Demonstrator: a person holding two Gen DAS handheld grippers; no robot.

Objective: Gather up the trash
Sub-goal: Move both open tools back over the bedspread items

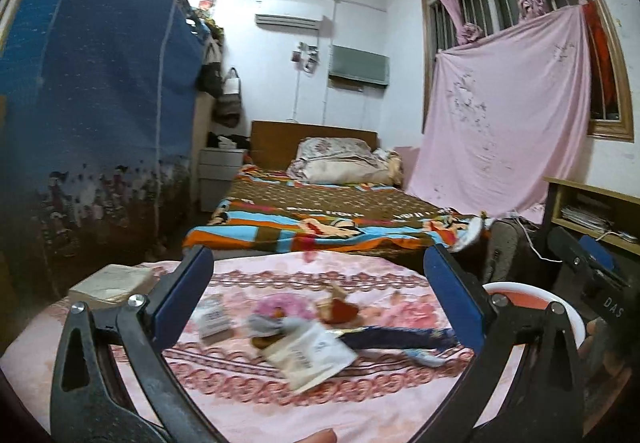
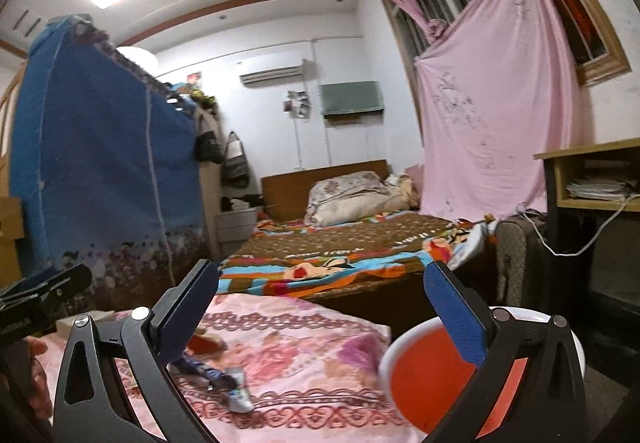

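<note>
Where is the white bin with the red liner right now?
The white bin with the red liner stands low right in the right wrist view, just off the right edge of the pink floral cloth.

The right gripper (image 2: 320, 307), with black arms and blue pads, is held wide apart above a surface draped in pink floral cloth (image 2: 304, 371). A round white-rimmed bin with a red inside (image 2: 424, 375) is seen just beside the cloth's right edge. A dark blue wrapper (image 2: 208, 371) lies on the cloth.
</note>
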